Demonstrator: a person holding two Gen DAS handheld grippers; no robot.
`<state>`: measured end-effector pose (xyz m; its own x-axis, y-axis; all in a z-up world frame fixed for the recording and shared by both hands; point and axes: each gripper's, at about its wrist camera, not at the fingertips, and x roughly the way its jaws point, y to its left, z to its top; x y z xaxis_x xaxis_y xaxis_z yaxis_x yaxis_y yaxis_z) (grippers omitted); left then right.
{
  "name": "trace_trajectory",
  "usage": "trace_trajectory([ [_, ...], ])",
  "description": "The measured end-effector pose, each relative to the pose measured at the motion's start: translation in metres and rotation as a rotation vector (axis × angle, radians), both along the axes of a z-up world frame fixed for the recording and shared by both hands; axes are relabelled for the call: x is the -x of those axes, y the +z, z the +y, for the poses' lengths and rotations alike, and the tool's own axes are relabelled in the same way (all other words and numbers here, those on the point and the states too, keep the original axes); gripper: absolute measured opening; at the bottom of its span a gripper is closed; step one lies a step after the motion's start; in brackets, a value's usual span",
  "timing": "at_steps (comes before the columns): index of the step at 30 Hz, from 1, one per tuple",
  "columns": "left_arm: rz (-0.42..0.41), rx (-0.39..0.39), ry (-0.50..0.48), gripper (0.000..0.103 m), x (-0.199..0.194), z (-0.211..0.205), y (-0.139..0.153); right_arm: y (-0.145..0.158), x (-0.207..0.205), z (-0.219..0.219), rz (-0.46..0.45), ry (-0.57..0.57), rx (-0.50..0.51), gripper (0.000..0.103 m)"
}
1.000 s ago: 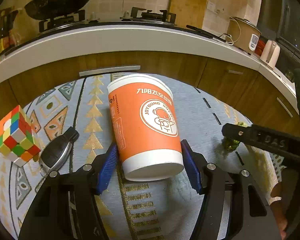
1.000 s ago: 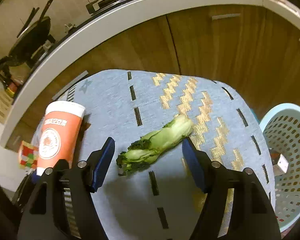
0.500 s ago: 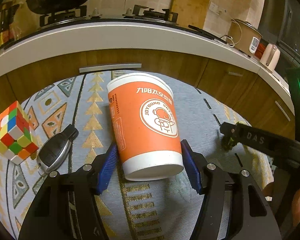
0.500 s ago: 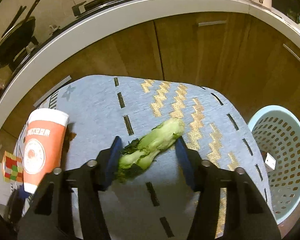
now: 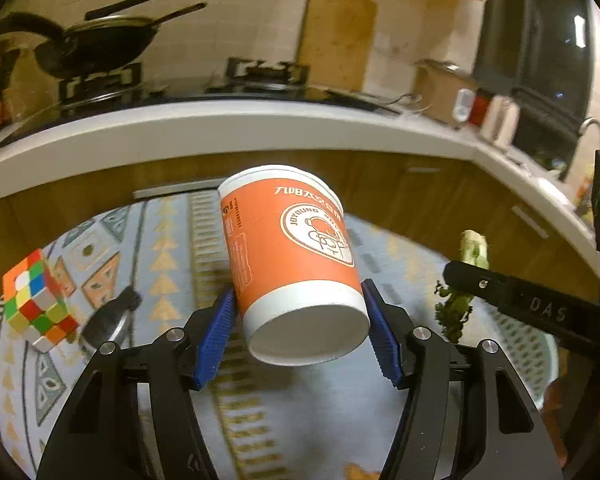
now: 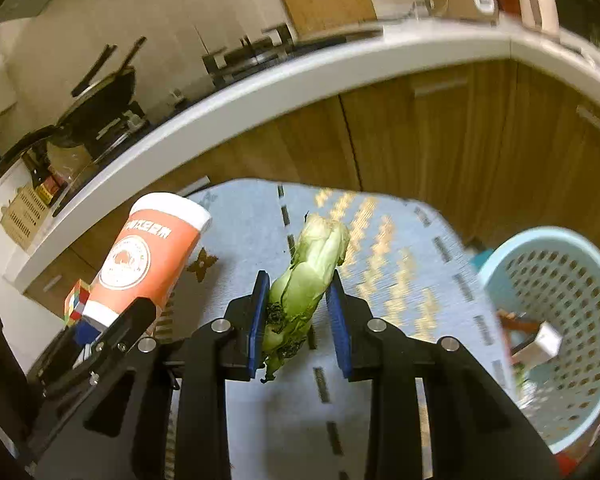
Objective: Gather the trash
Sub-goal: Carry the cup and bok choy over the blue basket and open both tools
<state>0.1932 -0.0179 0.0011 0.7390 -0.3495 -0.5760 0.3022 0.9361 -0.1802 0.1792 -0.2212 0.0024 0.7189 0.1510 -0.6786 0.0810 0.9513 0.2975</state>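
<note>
Both grippers are up off the desk (image 6: 260, 220) and both are loaded. The left gripper (image 5: 300, 332) has its fingers clamped on the base of an orange cup (image 5: 288, 248), which tilts away at frame centre, clear of the patterned blue cloth (image 5: 172, 240). The right gripper (image 6: 298, 316) has just been closing and now pinches a limp green vegetable (image 6: 312, 264) between its blue fingers, pale stalk end pointing up and away. Down on the cloth at lower left of the left view, a colour cube (image 5: 36, 300) sits beside a black key fob (image 5: 108, 320). At the right edge of the right view stands a pale blue perforated basket (image 6: 580, 280) with scraps inside. Behind it all runs a white kitchen counter (image 5: 260, 124) over wooden cabinets (image 6: 440, 132), a black wok (image 5: 96, 44) on the stove at upper left, and a wooden board (image 5: 336, 36) leaning on the tiled wall.
</note>
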Motion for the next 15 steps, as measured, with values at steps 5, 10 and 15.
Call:
trace_trajectory([
  [5, -0.019, 0.041, -0.061, 0.059, 0.016, -0.016, 0.018, 0.03, 0.034, -0.022, -0.08, -0.035, 0.036, 0.026],
  [10, -0.045, 0.07, -0.13, 0.059, 0.033, -0.042, 0.039, 0.053, 0.065, -0.052, -0.133, -0.103, 0.076, 0.026],
  [15, -0.075, 0.049, -0.202, 0.059, 0.049, -0.082, 0.052, 0.063, 0.09, -0.085, -0.154, -0.162, 0.095, 0.026],
])
